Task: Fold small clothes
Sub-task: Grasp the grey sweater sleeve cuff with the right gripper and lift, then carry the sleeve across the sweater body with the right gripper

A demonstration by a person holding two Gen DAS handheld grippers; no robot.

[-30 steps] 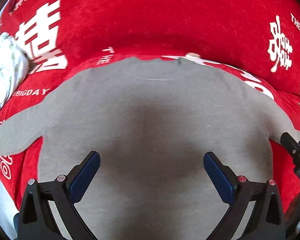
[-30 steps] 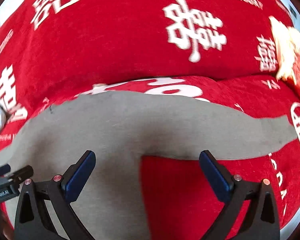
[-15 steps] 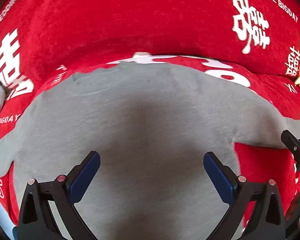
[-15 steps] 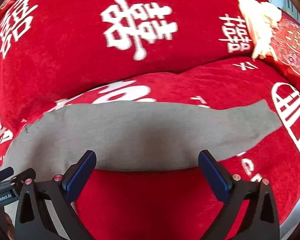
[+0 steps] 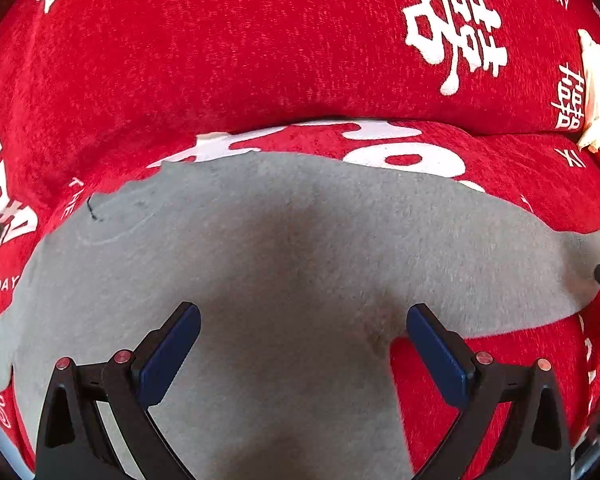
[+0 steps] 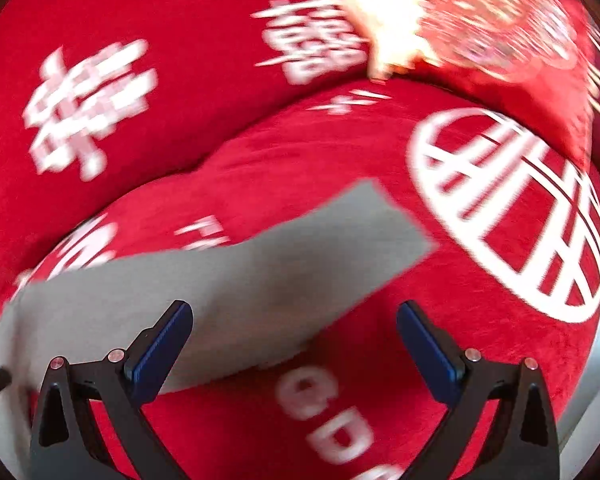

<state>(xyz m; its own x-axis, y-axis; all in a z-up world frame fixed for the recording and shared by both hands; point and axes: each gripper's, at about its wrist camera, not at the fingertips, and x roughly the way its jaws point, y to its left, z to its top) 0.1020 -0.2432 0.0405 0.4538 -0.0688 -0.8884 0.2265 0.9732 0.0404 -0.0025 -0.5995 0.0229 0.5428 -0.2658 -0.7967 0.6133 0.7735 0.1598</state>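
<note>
— Where's the shirt now?

— The grey long-sleeved top point(image 5: 284, 264) lies spread flat, back up or front up I can't say, on the red sofa cover point(image 5: 260, 60) with the white wedding characters. Both of them have swung to its right side in the last second. A second ago the left gripper point(image 5: 303, 340) sat over the middle of the chest with the neckline straight ahead; now the neckline point(image 5: 112, 220) is off to its left and the armpit is between its fingers.

— And the other one?

— The right gripper point(image 6: 294, 338) has travelled out along the right sleeve point(image 6: 260, 276). Earlier it looked at the shoulder, now the cuff end point(image 6: 384, 220) is just ahead of it. That view is smeared, so it's moving quickly.

— Holding anything?

— No. Both are spread wide with nothing between the blue pads, hovering above the cloth as far as I can tell.

— So what's it mean?

— I'd guess the sleeve fold comes first: take the cuff and bring it across the body. Nothing is folded yet. There's a cream-coloured thing point(image 5: 598, 92) and an ornate red cushion point(image 6: 500, 28) at the far right, well clear.
</note>
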